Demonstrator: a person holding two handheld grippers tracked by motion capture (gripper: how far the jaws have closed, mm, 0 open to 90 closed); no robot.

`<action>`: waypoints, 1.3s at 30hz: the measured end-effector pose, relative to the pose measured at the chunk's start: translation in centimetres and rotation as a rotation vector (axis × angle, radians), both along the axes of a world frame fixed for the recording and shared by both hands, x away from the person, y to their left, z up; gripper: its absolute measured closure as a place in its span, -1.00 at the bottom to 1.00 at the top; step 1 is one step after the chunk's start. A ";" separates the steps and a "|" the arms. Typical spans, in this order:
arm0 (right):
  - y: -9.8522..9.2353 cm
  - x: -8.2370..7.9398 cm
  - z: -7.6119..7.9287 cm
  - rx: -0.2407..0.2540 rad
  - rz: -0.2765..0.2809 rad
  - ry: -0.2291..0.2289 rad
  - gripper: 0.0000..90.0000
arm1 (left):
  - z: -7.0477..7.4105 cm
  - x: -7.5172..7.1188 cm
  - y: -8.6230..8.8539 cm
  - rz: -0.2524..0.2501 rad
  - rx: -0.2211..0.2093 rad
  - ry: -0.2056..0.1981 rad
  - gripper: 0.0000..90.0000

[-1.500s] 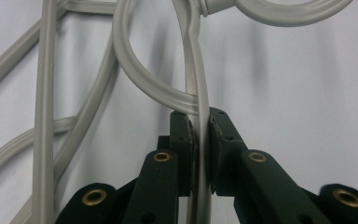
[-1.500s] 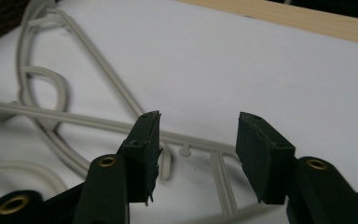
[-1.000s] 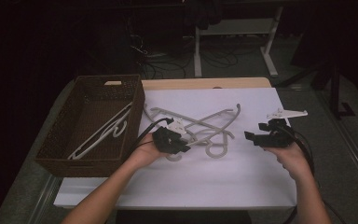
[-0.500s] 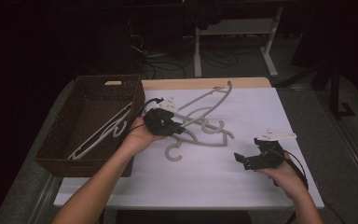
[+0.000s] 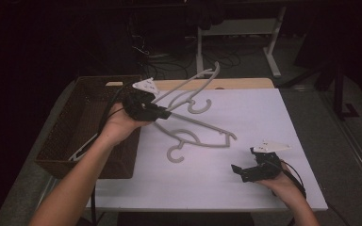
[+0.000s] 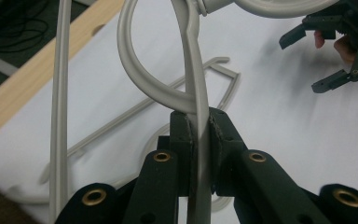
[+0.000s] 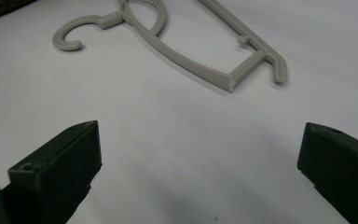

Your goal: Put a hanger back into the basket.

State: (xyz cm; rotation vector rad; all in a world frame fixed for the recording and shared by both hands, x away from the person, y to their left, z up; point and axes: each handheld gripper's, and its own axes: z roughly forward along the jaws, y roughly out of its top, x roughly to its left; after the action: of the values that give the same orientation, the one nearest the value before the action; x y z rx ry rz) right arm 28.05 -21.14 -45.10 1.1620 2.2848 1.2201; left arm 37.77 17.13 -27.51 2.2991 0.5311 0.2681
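My left gripper (image 5: 162,113) (image 6: 199,121) is shut on the bar of a grey plastic hanger (image 5: 193,84) (image 6: 186,60), which it holds tilted in the air next to the wicker basket (image 5: 63,141). A second grey hanger (image 5: 202,134) (image 7: 186,56) lies flat on the white table top, hook toward the near edge. My right gripper (image 5: 243,161) (image 7: 200,154) sits low by the front right of the table, open, its jaws having just been opening with nothing between them. It also appears far off in the left gripper view (image 6: 340,51).
The brown wicker basket stands at the table's left edge with a white hanger (image 5: 82,149) inside. A wooden strip (image 5: 245,84) runs along the table's far edge. Beyond it are cables and a metal frame on the dark floor.
My left gripper has risen and moved left toward the basket, lifting the hanger off the table. My right gripper has dropped toward the near edge and its jaws have spread wider.
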 end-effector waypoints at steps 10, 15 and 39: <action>0.3 0.2 -0.2 -0.023 0.020 0.013 -1.00 | 2.1 -0.1 7.2 0.073 -0.014 -0.028 0.82; 0.1 0.3 -0.3 -0.026 0.011 0.017 -1.00 | 2.1 -0.8 10.9 0.123 -0.029 -0.026 0.82; -0.1 0.7 -0.3 -0.029 -0.005 0.018 -1.00 | -2.5 -3.5 22.2 0.278 -0.020 0.045 0.82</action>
State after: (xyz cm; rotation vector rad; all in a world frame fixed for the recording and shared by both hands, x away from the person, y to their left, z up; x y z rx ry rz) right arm 28.78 -21.19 -45.45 1.1721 2.3034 1.1756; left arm 34.24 39.35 -30.03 2.2140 0.8748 0.3437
